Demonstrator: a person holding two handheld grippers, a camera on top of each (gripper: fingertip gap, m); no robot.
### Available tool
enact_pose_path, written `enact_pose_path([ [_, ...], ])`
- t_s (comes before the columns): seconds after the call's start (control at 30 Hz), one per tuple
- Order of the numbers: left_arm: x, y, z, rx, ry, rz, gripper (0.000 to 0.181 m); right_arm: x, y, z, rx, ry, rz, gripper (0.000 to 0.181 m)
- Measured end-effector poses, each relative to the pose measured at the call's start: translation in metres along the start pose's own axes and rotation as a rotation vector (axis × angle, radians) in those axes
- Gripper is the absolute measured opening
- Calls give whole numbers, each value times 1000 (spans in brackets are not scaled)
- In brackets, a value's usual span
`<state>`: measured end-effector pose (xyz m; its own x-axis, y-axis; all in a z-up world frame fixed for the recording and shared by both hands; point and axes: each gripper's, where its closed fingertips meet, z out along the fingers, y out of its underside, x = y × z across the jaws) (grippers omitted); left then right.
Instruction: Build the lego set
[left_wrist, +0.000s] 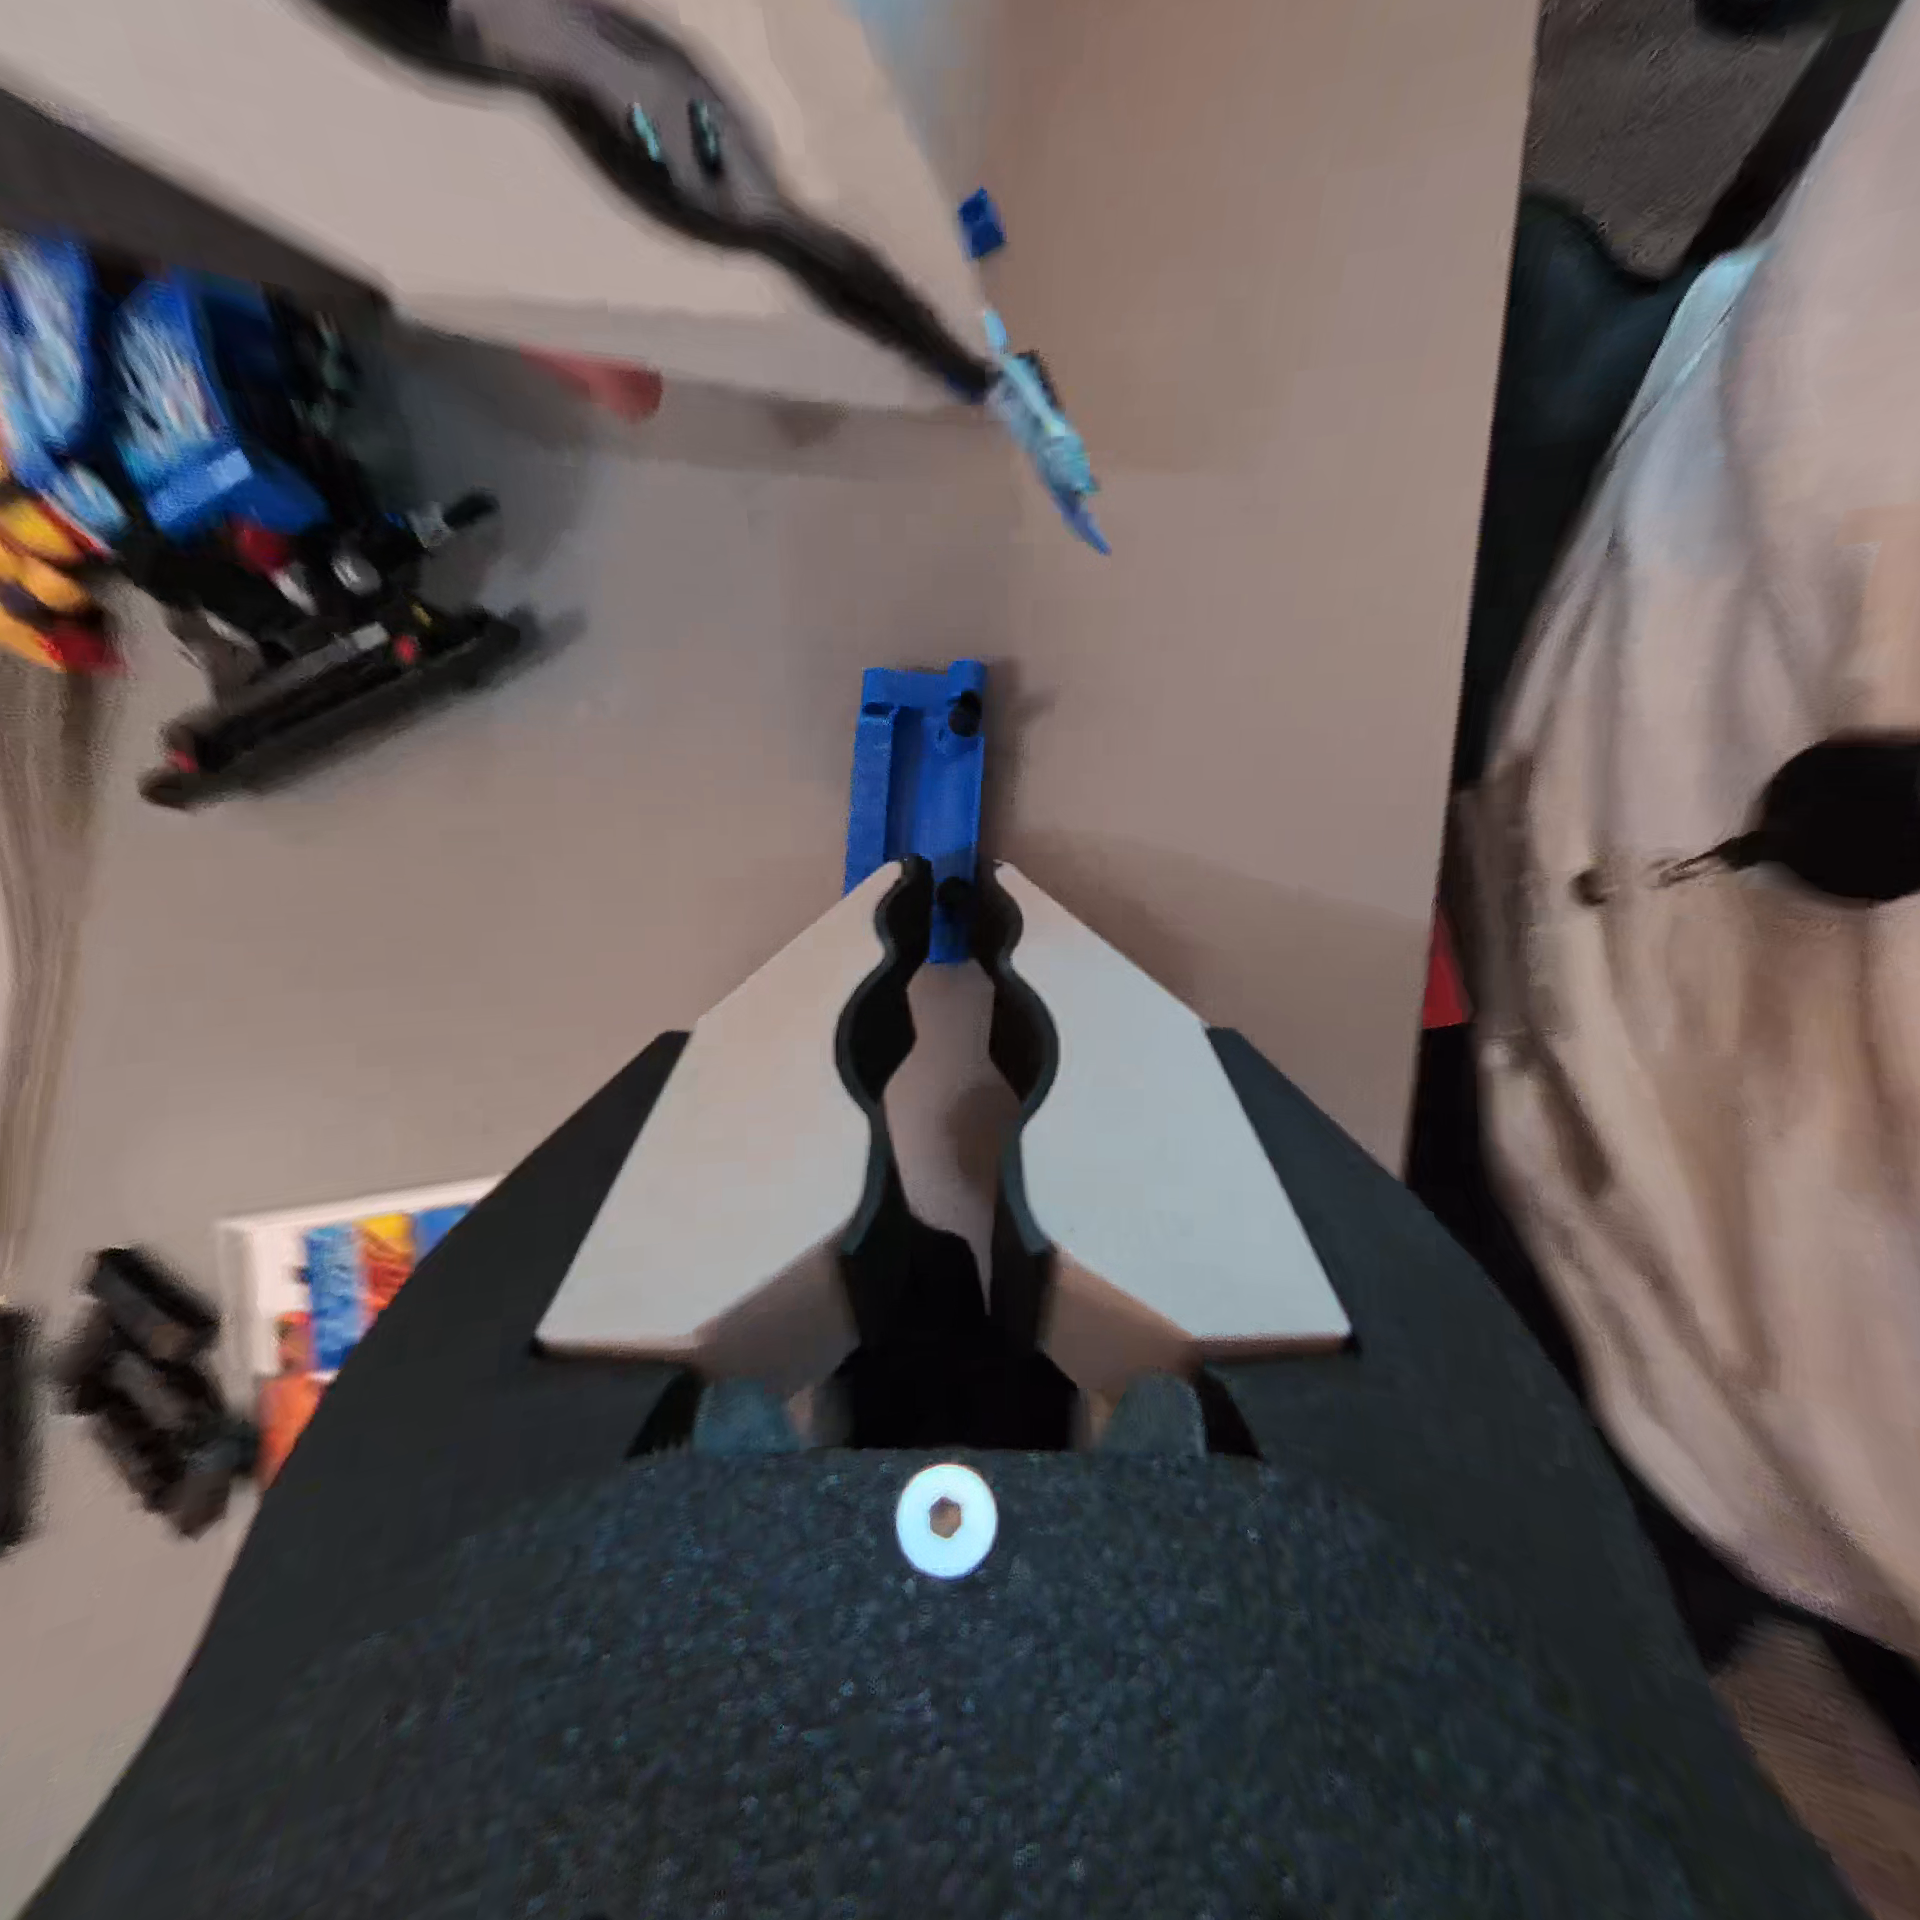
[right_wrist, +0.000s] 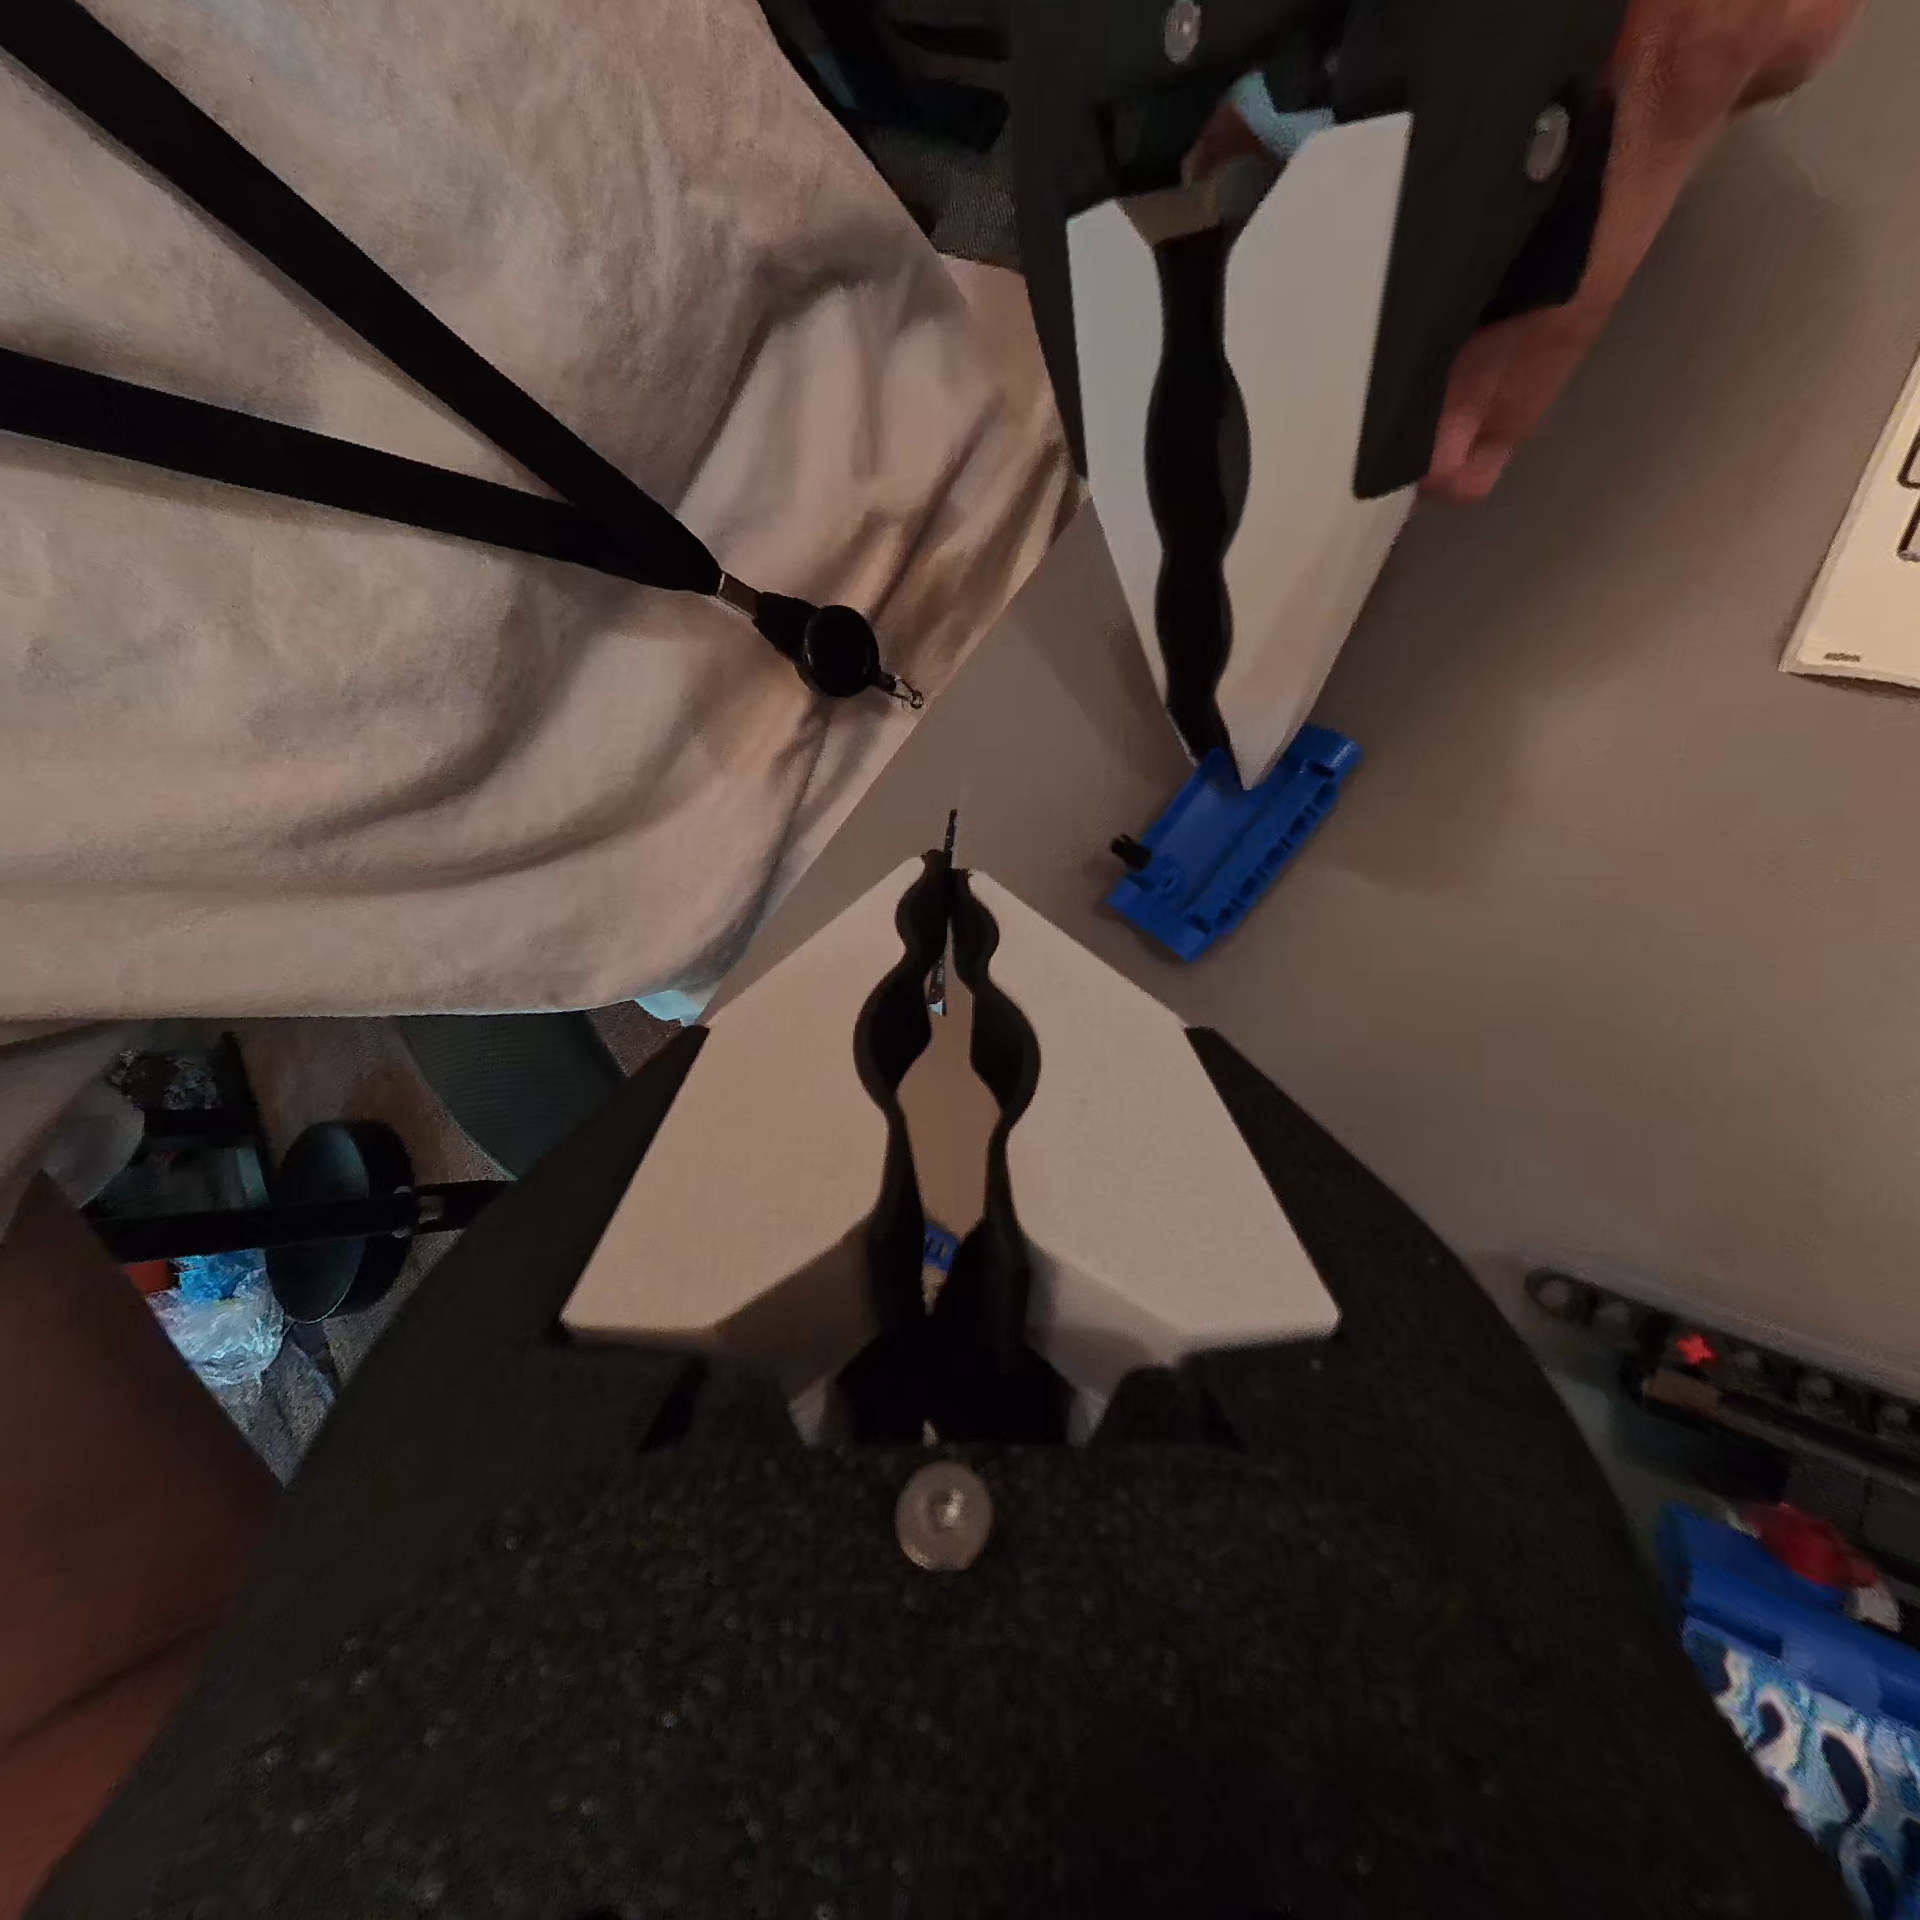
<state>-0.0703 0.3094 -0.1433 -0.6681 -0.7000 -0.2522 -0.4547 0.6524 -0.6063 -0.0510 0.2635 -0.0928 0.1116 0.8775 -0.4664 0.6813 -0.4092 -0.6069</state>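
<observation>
- Two grippers work over a grey table (left_wrist: 623, 935), with a person's beige shirt (right_wrist: 364, 779) filling the near side and a black lanyard (right_wrist: 416, 488) hanging across it.
- Partly built blue-and-black model (left_wrist: 208, 499) lies at the left of the left wrist view, blurred; a printed booklet (left_wrist: 332, 1288) and loose black pieces (left_wrist: 145, 1382) sit nearer.
- Left gripper (left_wrist: 948, 883) has its tips pressed onto one end of a blue panel piece (left_wrist: 920, 779) lying on the table.
- Right gripper (right_wrist: 948, 883) pinches a thin flat blue-and-white piece (left_wrist: 1044, 436) edge-on, held just beside the panel, not touching.
- Small blue brick (left_wrist: 979, 220) lies farther off.
</observation>
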Motion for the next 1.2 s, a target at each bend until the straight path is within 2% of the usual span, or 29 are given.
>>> enact_pose_path([
  [0.07,8,-9,-8,3,170,-259,6,-6,-1,-7,9,-3,-7,0],
  [0.17,16,-58,-41,276,620,-875,5,-20,-3,-18,14,-30,-22,0],
  [0.2,16,-63,-47,309,778,-1062,5,-25,-4,-21,19,-45,-26,0],
  [0.23,14,-61,-48,326,876,-1185,5,-30,-4,-23,19,-60,-27,0],
  [0.3,13,-40,-32,264,891,-1334,5,-34,-3,-27,22,-62,-31,0],
  [0.4,10,-30,-22,247,919,-1451,4,-36,-2,-29,24,-73,-24,0],
  [0.5,8,-22,-16,205,867,-1445,5,-36,-1,-27,18,-87,-22,0],
  [0.6,-1,-10,-11,160,752,-1397,11,-34,2,-25,2,-91,-15,0],
  [0.77,-9,2,-11,106,616,-1245,14,-30,6,-23,-7,-85,-5,0],
  [0.83,-13,-1,-13,126,560,-1164,25,-22,4,-23,2,-43,-13,0],
  [0.93,-17,2,-17,139,435,-980,38,-8,1,-20,21,2,2,0],
  [1.0,-22,0,-25,193,351,-862,39,10,-2,-14,41,62,20,0],
  [1.13,-14,-4,-44,286,213,-583,42,17,-6,6,53,-29,153,0],
  [1.2,-6,6,-41,248,72,-428,45,19,-4,17,23,-62,201,0],
])
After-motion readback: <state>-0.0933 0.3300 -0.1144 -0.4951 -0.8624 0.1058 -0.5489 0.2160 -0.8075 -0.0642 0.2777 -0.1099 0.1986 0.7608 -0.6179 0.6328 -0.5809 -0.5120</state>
